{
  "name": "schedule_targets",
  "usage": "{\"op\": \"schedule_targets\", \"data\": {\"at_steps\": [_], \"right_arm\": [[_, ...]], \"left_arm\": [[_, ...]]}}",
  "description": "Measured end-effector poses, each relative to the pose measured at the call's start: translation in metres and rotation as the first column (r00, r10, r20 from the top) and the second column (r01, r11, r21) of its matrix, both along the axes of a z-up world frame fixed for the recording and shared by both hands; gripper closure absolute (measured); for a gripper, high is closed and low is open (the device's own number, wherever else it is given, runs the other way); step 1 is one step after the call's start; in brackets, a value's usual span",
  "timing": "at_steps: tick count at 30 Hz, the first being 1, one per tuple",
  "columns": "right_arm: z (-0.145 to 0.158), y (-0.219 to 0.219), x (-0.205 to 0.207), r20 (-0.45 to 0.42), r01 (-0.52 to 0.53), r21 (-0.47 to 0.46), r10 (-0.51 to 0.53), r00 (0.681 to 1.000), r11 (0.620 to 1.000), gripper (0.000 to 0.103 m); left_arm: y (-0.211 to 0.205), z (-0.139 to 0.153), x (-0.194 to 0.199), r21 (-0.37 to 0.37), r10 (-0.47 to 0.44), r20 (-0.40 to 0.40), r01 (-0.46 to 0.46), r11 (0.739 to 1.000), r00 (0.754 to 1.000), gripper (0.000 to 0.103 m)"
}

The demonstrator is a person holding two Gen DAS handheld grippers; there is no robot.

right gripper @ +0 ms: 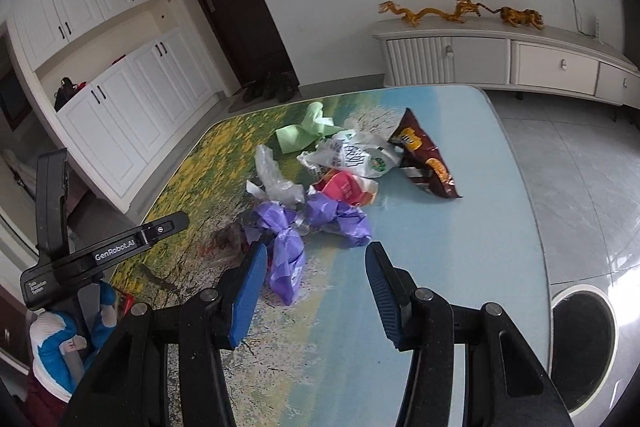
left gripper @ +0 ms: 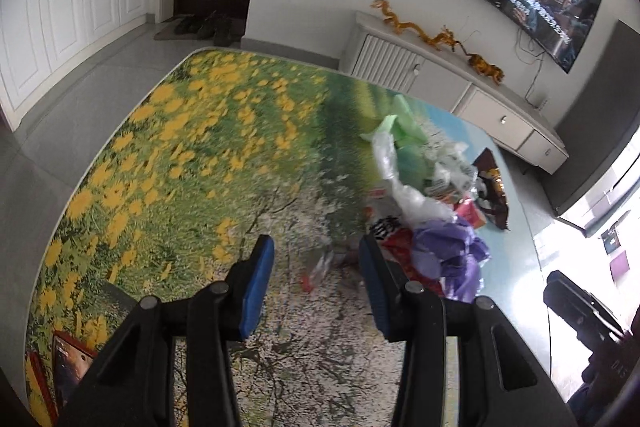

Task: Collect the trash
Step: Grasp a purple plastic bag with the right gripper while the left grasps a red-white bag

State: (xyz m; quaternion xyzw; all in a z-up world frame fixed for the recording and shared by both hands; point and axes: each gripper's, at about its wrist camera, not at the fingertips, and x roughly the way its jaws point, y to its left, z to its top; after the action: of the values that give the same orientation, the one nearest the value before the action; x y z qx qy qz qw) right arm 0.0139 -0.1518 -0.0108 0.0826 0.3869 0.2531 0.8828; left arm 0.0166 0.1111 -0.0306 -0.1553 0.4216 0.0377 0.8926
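A heap of trash lies on the flower-print table (right gripper: 460,267): a purple plastic bag (right gripper: 288,251), a clear bag (right gripper: 276,179), a green bag (right gripper: 304,133), a white printed bag (right gripper: 352,157), a pink packet (right gripper: 348,187) and a brown chip bag (right gripper: 424,159). My right gripper (right gripper: 316,287) is open and empty, just short of the purple bag. My left gripper (left gripper: 316,283) is open and empty, with the purple bag (left gripper: 448,251) to its right and a small clear wrapper (left gripper: 320,267) between its fingers' line. The left gripper body (right gripper: 100,251) shows in the right wrist view.
A black round bin (right gripper: 580,339) stands on the floor right of the table. A white TV cabinet (right gripper: 520,59) with gold dragon figures lines the far wall. A red-framed object (left gripper: 60,367) lies at the table's near left corner. White cupboards stand left.
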Motion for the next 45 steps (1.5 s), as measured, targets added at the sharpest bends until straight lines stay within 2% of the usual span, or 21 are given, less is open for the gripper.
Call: {"op": "schedule_targets", "data": {"at_steps": [7,9,14,16,20,21,28,35,37,41,45], "right_arm": [[-0.025,0.027,0.021,-0.057,-0.088,0.016,0.089,0.994,0.996,0.054],[-0.030,0.032,0.027,-0.067,-0.103,0.020,0.104,0.992,0.995,0.054],[-0.041,0.041,0.039,-0.087,-0.142,0.027,0.143,0.986,0.990,0.058],[-0.045,0.045,0.045,-0.098,-0.155,0.029,0.157,0.983,0.987,0.061],[-0.055,0.047,0.052,-0.119,-0.175,0.034,0.178,0.977,0.984,0.079],[-0.056,0.046,0.053,-0.121,-0.177,0.037,0.180,0.976,0.984,0.080],[-0.055,0.028,0.045,-0.100,-0.158,0.083,0.166,0.981,0.984,0.082],[-0.038,0.009,0.031,-0.052,-0.128,0.089,0.133,0.990,0.988,0.082],[-0.034,0.005,0.029,-0.044,-0.118,0.094,0.123,0.991,0.989,0.082],[-0.030,-0.003,0.025,-0.033,-0.102,0.083,0.105,0.994,0.991,0.082],[-0.030,-0.012,0.022,-0.036,-0.080,0.086,0.084,0.996,0.993,0.082]], "left_arm": [[-0.001,-0.009,0.007,-0.026,-0.001,-0.004,0.000,1.000,1.000,0.060],[-0.002,-0.011,0.012,-0.039,-0.005,-0.008,0.005,0.999,1.000,0.055],[-0.007,-0.020,0.023,-0.049,-0.006,-0.027,0.005,0.999,1.000,0.053],[-0.009,-0.023,0.026,-0.046,-0.006,-0.037,0.004,0.999,0.999,0.053],[-0.012,-0.031,0.031,-0.040,-0.012,-0.056,0.010,0.999,0.998,0.053],[-0.013,-0.032,0.031,-0.039,-0.015,-0.057,0.013,0.999,0.998,0.053],[-0.026,-0.037,0.034,-0.019,-0.055,-0.061,0.054,0.998,0.997,0.051],[-0.039,-0.041,0.036,0.020,-0.076,-0.066,0.077,0.997,0.995,0.050],[-0.040,-0.041,0.038,0.018,-0.081,-0.063,0.083,0.996,0.995,0.053],[-0.043,-0.043,0.042,0.016,-0.096,-0.052,0.097,0.995,0.994,0.084],[-0.040,-0.044,0.041,-0.007,-0.096,-0.035,0.096,0.995,0.995,0.089]]}}
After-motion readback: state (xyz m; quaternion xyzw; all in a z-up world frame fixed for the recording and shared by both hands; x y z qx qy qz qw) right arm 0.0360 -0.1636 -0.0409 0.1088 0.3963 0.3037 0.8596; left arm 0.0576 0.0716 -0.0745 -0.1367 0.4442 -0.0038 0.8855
